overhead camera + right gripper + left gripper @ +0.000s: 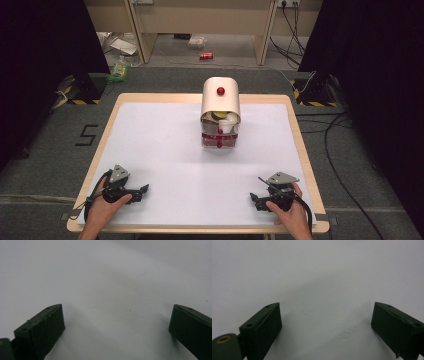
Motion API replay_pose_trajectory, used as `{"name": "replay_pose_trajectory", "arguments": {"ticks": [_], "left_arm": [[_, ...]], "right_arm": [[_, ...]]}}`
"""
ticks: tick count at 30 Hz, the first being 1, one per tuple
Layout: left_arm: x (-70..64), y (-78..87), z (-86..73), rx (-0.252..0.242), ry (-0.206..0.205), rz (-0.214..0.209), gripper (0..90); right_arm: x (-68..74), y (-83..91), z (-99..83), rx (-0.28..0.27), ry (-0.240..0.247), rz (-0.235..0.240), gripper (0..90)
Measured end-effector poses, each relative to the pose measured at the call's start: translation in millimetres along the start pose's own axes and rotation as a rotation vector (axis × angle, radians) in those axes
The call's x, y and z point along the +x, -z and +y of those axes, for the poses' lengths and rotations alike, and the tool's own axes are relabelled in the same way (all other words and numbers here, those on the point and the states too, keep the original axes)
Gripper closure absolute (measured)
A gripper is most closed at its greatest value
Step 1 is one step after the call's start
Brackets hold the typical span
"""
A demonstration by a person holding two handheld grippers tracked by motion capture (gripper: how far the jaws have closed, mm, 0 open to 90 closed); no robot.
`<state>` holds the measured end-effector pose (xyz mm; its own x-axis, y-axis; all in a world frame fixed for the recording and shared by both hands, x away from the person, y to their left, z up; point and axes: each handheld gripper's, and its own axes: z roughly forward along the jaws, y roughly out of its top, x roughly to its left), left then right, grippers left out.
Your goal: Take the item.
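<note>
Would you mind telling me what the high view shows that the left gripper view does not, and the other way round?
The high view alone takes in the white drawer cabinet with red knobs, standing at the far middle of the table, its drawers pulled out, plus both hands and the right gripper. The left gripper view alone gives a close look along the two black jaws of the left gripper, set wide apart with nothing between them. Both share the white tabletop and the left gripper itself.
</note>
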<state>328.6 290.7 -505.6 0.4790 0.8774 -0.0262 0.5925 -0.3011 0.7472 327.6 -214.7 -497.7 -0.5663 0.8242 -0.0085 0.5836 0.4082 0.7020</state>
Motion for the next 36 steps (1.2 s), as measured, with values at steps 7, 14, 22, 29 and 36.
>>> {"name": "replay_pose_trajectory", "arguments": {"ticks": [7,14,22,29,36], "left_arm": [[0.1,0.0,0.0,0.0,0.001,-0.001,8.7],[0.0,0.0,0.0,0.0,0.0,0.0,8.7],[0.0,0.0,0.0,0.0,0.0,0.0,8.7],[0.0,0.0,0.0,0.0,0.0,0.0,8.7],[0.1,0.0,0.0,0.0,0.0,0.0,8.7]], "right_arm": [[-0.3,4.3,2.4,-0.051,0.008,0.006,12.5],[4.0,7.9,9.7,-0.104,0.021,0.004,16.2],[10.6,6.8,25.9,-0.126,0.065,-0.004,15.9],[20.6,5.9,46.9,-0.153,0.103,0.019,16.1],[34.2,0.8,81.0,-0.191,0.146,0.048,15.6]]}}
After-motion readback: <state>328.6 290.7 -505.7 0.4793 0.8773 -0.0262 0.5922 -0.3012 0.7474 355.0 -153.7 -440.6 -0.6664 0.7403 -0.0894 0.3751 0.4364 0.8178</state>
